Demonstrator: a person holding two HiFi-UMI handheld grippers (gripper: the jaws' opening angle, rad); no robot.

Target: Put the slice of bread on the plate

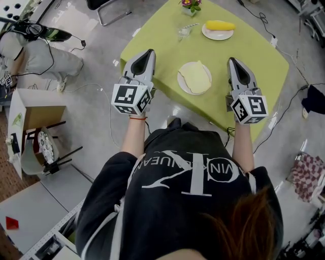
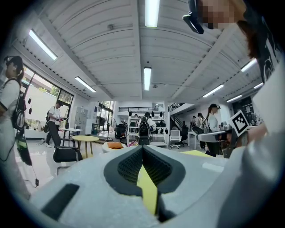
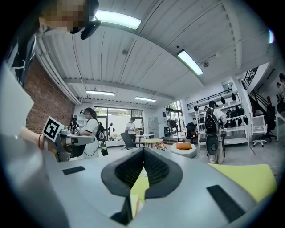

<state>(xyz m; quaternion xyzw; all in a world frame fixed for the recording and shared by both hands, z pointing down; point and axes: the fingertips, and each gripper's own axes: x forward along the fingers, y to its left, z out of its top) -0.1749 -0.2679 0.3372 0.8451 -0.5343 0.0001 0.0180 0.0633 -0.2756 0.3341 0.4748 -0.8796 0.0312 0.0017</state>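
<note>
A pale slice of bread (image 1: pixel 196 77) lies on a white plate (image 1: pixel 181 81) near the front of the green table (image 1: pixel 254 56). My left gripper (image 1: pixel 149 52) hovers level over the table's left edge, left of the plate, its jaws shut with nothing between them. My right gripper (image 1: pixel 232 60) is held level to the right of the plate, also shut and empty. In the left gripper view the jaw tips (image 2: pixel 143 147) meet, and the room lies beyond them. In the right gripper view the tips (image 3: pixel 143 149) meet too, with a strip of green table under them.
At the table's far side stand a second plate (image 1: pixel 218 34) with a yellow item (image 1: pixel 220 25), a clear glass (image 1: pixel 184 32) and a small flower pot (image 1: pixel 190 6). Cables (image 1: pixel 284 109) trail on the floor. A cardboard box (image 1: pixel 30 114) stands at the left.
</note>
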